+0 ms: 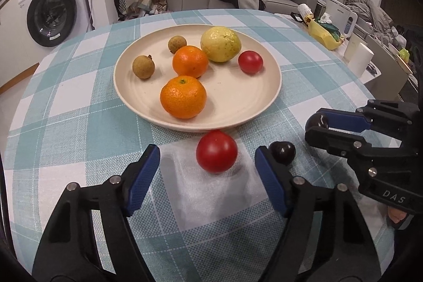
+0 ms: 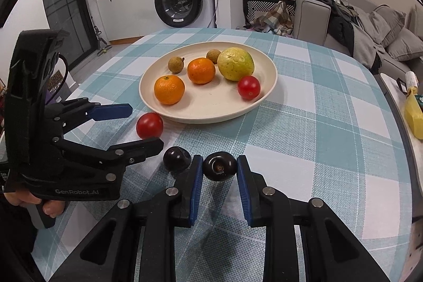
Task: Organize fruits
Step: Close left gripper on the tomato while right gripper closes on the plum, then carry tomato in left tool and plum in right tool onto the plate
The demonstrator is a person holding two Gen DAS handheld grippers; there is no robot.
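Table [image 1: 79,86], round, under a teal-and-white check cloth; cream plate [image 1: 238,107] sits mid-table and already carries six fruits: a yellow-green guava-like fruit [image 1: 221,44] (identity uncertain through the fisheye), two mandarins [image 1: 183,97], one small tomato [image 1: 250,61] and two longans [image 1: 143,67]. Left outside the plate: a red tomato [image 1: 216,151] on the cloth just beside the near rim, and two dark plums. Left gripper [image 1: 207,173]: jaws partly open, straddling the tomato with a gap on both sides, pads not touching it. Right gripper [image 2: 220,176]: jaws closed on a dark plum [image 2: 220,166], a blue pad on each flank. The second plum [image 2: 176,158] lies on the cloth between the two grippers, just beside the right gripper's left finger. Handling judgement: the tomato looks smooth, light, soft-skinned and ready to roll; grip across its widest girth with mild pressure, since a hard squeeze could split it. Obstructions: the plate rim lies directly behind the tomato, so it needs a lift over; open plate floor remains at the near right.
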